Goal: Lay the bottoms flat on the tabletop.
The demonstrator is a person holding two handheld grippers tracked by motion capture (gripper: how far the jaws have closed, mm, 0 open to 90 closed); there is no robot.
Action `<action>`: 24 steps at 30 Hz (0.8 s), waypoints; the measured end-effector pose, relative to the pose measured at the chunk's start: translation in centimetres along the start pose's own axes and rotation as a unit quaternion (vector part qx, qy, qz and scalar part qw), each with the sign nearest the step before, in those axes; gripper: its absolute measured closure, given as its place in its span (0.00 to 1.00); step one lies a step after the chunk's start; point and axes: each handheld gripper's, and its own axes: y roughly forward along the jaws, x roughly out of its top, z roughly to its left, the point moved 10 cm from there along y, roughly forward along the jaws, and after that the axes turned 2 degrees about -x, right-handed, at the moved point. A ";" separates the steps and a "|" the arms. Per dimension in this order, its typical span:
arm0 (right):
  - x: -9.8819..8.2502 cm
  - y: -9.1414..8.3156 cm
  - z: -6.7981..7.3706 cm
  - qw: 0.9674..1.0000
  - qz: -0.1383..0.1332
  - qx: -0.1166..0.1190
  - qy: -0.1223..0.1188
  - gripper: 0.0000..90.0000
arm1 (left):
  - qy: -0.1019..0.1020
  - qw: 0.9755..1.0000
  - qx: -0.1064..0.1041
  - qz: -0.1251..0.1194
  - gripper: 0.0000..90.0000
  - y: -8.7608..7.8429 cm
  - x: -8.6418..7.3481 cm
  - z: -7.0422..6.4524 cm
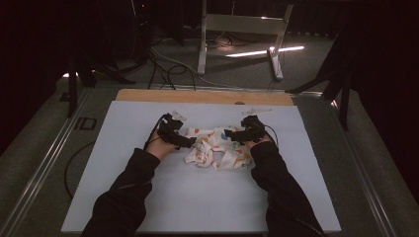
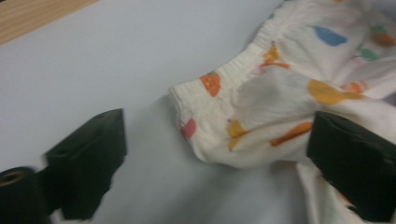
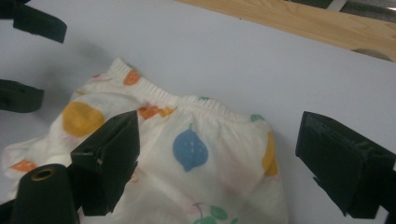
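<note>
White cloth: we see a crumpled fruit-print garment [image 1: 217, 148] with an elastic band on the white board [image 1: 197, 197], between both grippers.
Left gripper [image 2: 217, 154]: we see its jaws spread wide around the garment's edge, clamping nothing.
Right gripper [image 3: 217, 158]: jaws wide, over the waistband.
Containers: we see none.
</note>
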 end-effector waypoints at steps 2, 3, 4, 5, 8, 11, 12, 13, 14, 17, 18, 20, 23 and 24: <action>0.1 -0.5 0.4 1.000 -0.003 0.009 -0.008 0.15 | -0.001 1.000 -0.010 -0.012 0.01 -0.6 0.1 -0.3; 0.1 -0.7 0.7 1.000 -0.005 0.013 -0.009 0.15 | 0.000 1.000 -0.014 -0.017 0.01 -0.9 0.2 -0.5; 0.1 -0.9 1.0 1.000 -0.006 0.017 -0.016 0.14 | 0.001 1.000 -0.017 -0.020 0.01 -1.1 0.2 -0.7; 0.0 -1.1 1.1 1.000 -0.007 0.015 -0.020 0.13 | 0.006 0.999 -0.026 -0.023 0.01 -1.5 0.2 -1.0; 0.0 -1.8 1.9 0.999 -0.017 0.025 -0.028 0.13 | 0.016 0.999 -0.035 -0.028 0.00 -2.3 0.2 -1.6; -0.1 -2.6 2.4 0.999 -0.021 0.026 -0.041 0.13 | 0.027 0.998 -0.049 -0.031 0.00 -3.2 0.3 -2.4; -0.1 -3.0 2.5 0.998 -0.023 0.028 -0.042 0.13 | 0.033 0.998 -0.053 -0.032 0.00 -3.5 0.3 -2.6; -0.1 -3.4 2.8 0.998 -0.026 0.034 -0.041 0.14 | 0.038 0.997 -0.057 -0.033 0.01 -3.8 0.2 -2.9; -0.2 -3.7 2.9 0.998 -0.028 0.036 -0.045 0.14 | 0.042 0.997 -0.060 -0.034 0.01 -4.1 0.2 -3.2; -0.4 -4.9 3.3 0.997 -0.035 0.040 -0.053 0.14 | 0.051 0.995 -0.073 -0.037 0.01 -5.0 -0.1 -4.2; -0.6 -5.3 3.4 0.997 -0.033 0.039 -0.057 0.14 | 0.057 0.995 -0.076 -0.038 0.01 -5.3 -0.2 -4.5; -0.9 -6.1 3.7 0.997 -0.037 0.043 -0.058 0.14 | 0.067 0.993 -0.083 -0.041 0.01 -6.0 -0.5 -5.2; -1.6 -7.3 4.2 0.996 -0.039 0.045 -0.067 0.14 | 0.080 0.991 -0.090 -0.049 0.01 -6.9 -1.1 -6.1; -1.8 -7.6 4.4 0.996 -0.043 0.048 -0.066 0.14 | 0.084 0.991 -0.094 -0.054 0.01 -7.2 -1.4 -6.5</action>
